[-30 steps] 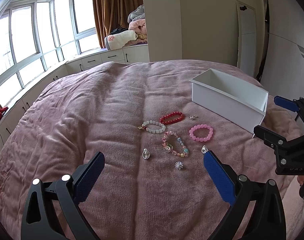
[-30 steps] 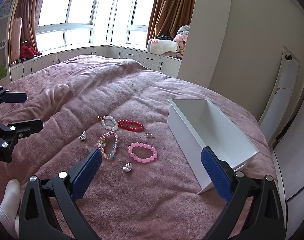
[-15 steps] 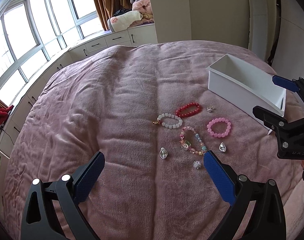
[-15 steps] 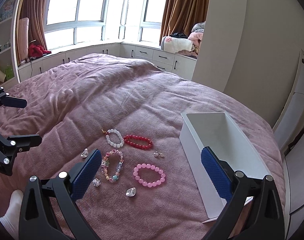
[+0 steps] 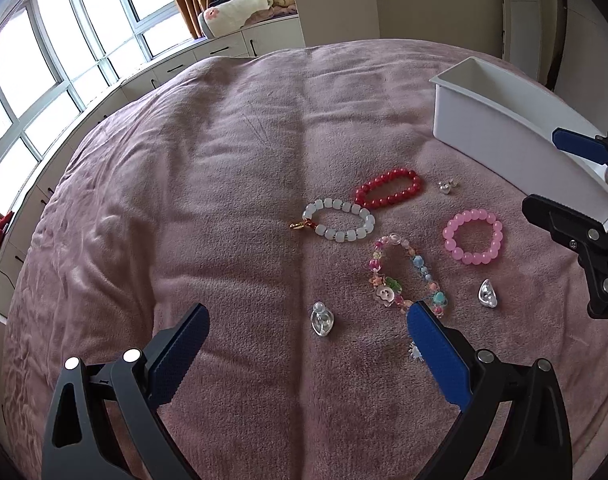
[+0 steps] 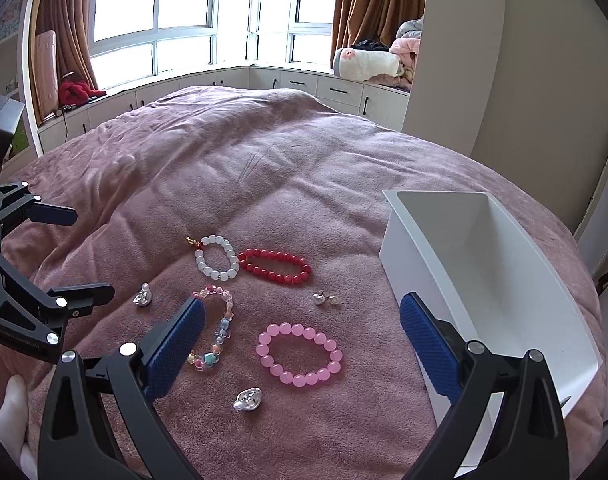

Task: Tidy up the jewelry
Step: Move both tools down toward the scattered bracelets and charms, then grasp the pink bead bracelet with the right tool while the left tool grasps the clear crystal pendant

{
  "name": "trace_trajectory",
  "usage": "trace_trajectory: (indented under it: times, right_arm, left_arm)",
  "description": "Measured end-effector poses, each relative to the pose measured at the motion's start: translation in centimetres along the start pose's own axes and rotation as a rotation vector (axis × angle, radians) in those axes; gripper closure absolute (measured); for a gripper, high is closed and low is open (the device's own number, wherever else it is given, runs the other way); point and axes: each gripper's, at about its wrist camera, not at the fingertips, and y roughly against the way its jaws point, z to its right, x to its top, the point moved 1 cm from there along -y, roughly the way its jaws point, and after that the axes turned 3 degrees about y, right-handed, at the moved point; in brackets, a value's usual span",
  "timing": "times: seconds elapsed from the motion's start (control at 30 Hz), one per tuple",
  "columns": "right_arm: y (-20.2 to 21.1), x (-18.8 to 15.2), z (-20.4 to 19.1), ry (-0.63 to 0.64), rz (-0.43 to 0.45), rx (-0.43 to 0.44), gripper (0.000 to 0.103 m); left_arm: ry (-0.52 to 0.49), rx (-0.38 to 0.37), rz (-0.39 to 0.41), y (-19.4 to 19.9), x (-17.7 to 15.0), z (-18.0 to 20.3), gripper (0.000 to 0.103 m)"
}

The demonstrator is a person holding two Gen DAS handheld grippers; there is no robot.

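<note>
Several bead bracelets lie on the pink blanket: white, red, pink and multicolour. Among them are a clear charm, a silver charm and small earrings. My left gripper hangs open over the clear charm, holding nothing. My right gripper hovers above the pink bracelet; its jaws are closing but still wide, with nothing pressed between them. The white box stands to its right, with nothing seen inside.
Each gripper shows in the other's view: the right gripper by the box, the left gripper at the far left. A tiny white piece lies beside the left gripper's right finger. Window cabinets and curtains ring the bed.
Both grippers have come forward and down toward the jewellery, which now looks larger and nearer in both views. No item on the blanket has moved.
</note>
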Motion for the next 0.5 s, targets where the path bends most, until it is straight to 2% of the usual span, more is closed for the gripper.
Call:
trace_trajectory:
  times: [0.13, 0.3, 0.5]
  right_arm:
    - [-2.2, -0.8, 0.0, -0.003, -0.032, 0.024, 0.02]
    - [-4.8, -1.9, 0.8, -0.041, -0.08, 0.04, 0.026]
    - [-7.0, -3.3, 1.4, -0.041, -0.135, 0.009, 0.033]
  left_arm:
    - [-0.016, 0.005, -0.032, -2.7, -0.7, -0.1, 0.003]
    - [0.053, -0.041, -0.004, -3.6, -0.8, -0.9, 0.003]
    - [0.099, -0.067, 0.005, -5.1, -0.9, -1.4, 0.003]
